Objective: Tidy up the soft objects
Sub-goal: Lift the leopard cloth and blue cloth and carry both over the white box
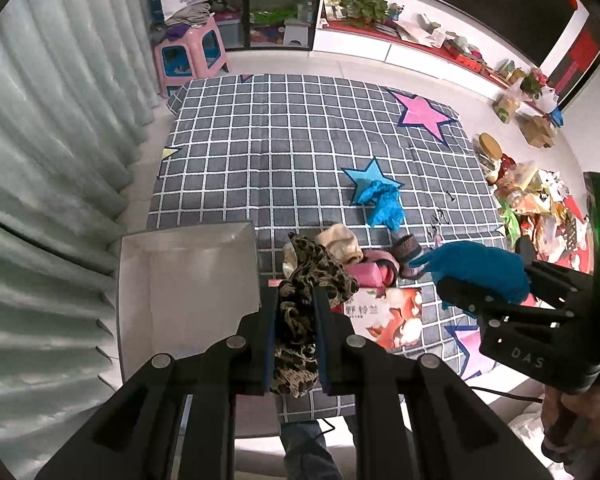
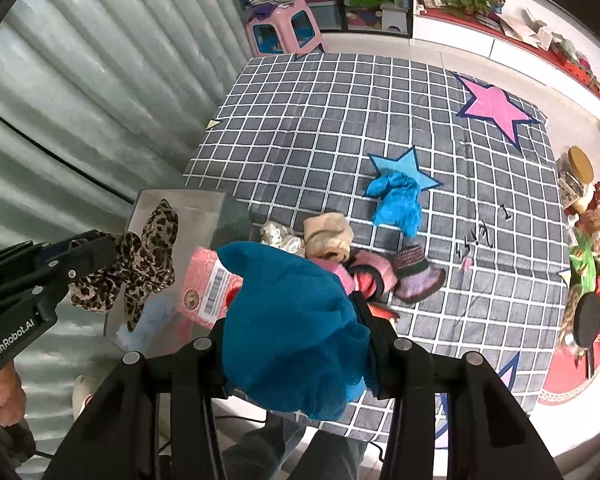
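Note:
My left gripper (image 1: 296,320) is shut on a leopard-print scrunchie (image 1: 312,276), held just right of an open grey box (image 1: 188,280); it also shows in the right wrist view (image 2: 140,260), over the box (image 2: 180,208). My right gripper (image 2: 296,320) is shut on a dark teal cloth (image 2: 292,328), seen from the left wrist view (image 1: 480,268) too. On the checked mat (image 1: 300,152) lie a bright blue cloth (image 1: 384,200), a beige sock (image 1: 342,242), pink items (image 1: 376,270) and a striped purple piece (image 2: 418,276).
A pink packet (image 2: 204,284) and a floral packet (image 1: 392,316) lie near the mat's front edge. Curtains (image 1: 40,160) hang at left. A pink stool (image 1: 190,56) stands at the back. Jars and clutter (image 1: 532,200) crowd the right side.

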The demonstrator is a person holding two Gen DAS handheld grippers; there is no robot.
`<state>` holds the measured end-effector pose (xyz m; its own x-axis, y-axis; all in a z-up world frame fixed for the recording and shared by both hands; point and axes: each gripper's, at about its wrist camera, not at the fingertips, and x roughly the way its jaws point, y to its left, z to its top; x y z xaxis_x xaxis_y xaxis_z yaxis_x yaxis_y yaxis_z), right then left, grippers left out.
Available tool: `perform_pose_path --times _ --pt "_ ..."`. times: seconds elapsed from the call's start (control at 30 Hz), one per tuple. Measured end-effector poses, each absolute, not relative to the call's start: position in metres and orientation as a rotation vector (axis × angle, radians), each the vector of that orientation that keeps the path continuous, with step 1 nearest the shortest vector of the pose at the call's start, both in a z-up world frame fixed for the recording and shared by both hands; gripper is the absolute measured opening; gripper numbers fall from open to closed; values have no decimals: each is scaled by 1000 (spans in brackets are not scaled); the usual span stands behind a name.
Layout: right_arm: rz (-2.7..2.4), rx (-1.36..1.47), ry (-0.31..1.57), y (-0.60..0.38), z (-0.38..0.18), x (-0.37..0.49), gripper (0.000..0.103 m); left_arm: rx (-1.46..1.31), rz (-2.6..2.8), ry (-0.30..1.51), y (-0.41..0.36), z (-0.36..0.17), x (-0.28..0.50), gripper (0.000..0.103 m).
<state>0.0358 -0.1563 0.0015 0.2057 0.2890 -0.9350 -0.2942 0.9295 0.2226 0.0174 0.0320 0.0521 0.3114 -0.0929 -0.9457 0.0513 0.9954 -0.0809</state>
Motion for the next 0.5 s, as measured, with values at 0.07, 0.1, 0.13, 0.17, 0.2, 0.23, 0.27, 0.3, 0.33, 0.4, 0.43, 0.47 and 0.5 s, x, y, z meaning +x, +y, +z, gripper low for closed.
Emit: perform_pose_path --times 0.07,0.1,0.13,0.17,0.2,0.23,0.27,0.3,0.33,0.4,0.43,0.47,0.5 --pt "408 -6 1302 -154 1 30 48 -37 -99 1250 33 52 13 18" --pt "408 -6 1302 -153 1 28 48 -36 -100 1250 34 51 11 18" --pt "408 -5 1302 -151 1 26 48 -36 -100 1251 35 51 8 18" --pt "410 -5 1302 -149 1 24 48 -37 -101 1251 36 51 6 18" --pt "412 -5 1302 -148 1 23 48 -39 -99 1249 38 50 3 18" --pt "415 -8 1301 -145 2 21 48 -41 -97 1248 40 51 1 18" --pt "417 -9 1300 -142 2 19 48 -44 -94 1247 41 51 -1 18" --pt "423 -14 1299 -138 3 17 48 -48 -90 1245 44 51 -4 18" --pt "428 -18 1299 -136 3 16 48 -52 -86 1243 47 52 -6 18" --pt "438 -26 1298 -129 3 14 48 -62 -72 1239 54 53 -10 18" --pt "445 -31 1298 -124 4 12 48 -68 -66 1237 58 53 -12 18" --pt "453 -37 1298 -119 4 11 48 -73 -59 1236 61 54 -13 18" --pt "459 -41 1299 -114 3 10 48 -81 -47 1235 66 53 -15 18"
